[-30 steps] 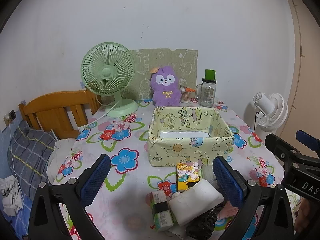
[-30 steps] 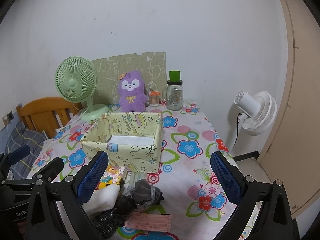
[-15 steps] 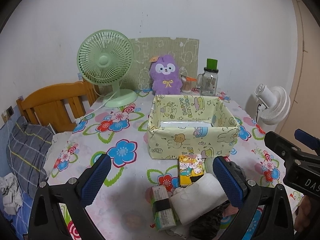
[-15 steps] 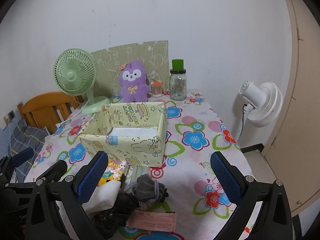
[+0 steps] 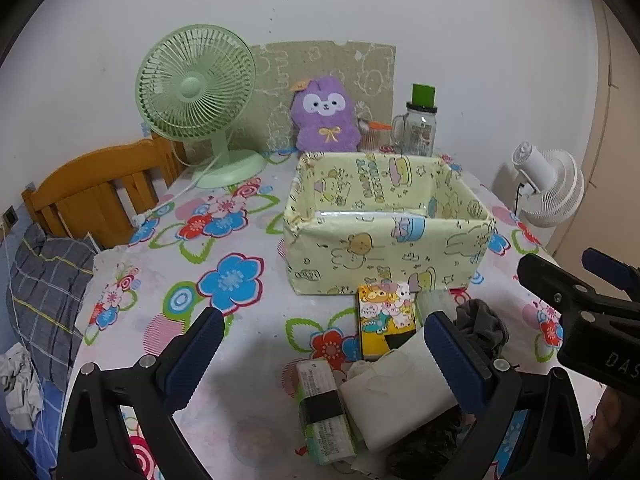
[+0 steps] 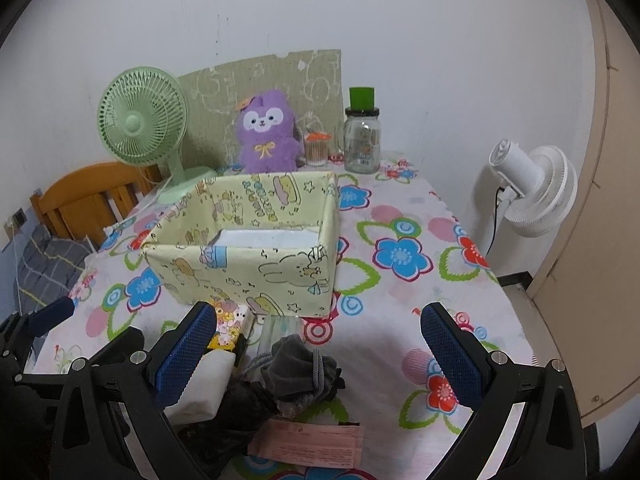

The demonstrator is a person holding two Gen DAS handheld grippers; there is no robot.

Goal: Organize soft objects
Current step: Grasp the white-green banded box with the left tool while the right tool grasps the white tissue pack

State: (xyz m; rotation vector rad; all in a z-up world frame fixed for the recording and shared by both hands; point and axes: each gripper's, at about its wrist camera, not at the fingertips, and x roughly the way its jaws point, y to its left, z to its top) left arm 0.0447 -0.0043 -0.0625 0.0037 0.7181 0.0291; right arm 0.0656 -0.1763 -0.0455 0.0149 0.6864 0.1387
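1. At the far left the counter (image 5: pixel 248 248) drops off toward a wooden headboard (image 5: pixel 96 196) and a grey plaid pillow (image 5: pixel 44 280); the flowered cloth between that edge and the yellow box is bare and gives free room.
2. One green desk fan (image 5: pixel 196 92) stands at the back left, its cord trailing toward the edge.
3. The left gripper (image 5: pixel 320 356) hangs above the near edge, jaws spread wide and holding nothing.
4. One yellow cartoon-print box (image 5: pixel 384 256), open-topped, sits mid-counter; lettering runs down its inner wall but I cannot read it.
5. Just in front of the box lies the pile of soft things: one cartoon-printed tissue pack (image 5: pixel 384 320), one green pack with a black band (image 5: pixel 324 412), one white folded cloth (image 5: pixel 396 388), one grey sock bundle (image 6: pixel 300 368), one pink paper slip (image 6: pixel 308 444).
6. At the back stand one purple plush (image 6: pixel 266 136) and one jar with a green lid (image 6: pixel 362 136).
7. The right gripper (image 6: pixel 318 356) hovers over the pile, jaws wide apart, empty; its body reads "DAS".
8. Right of the box the cloth lies open to the edge; beyond it stands one white fan (image 6: pixel 532 192).
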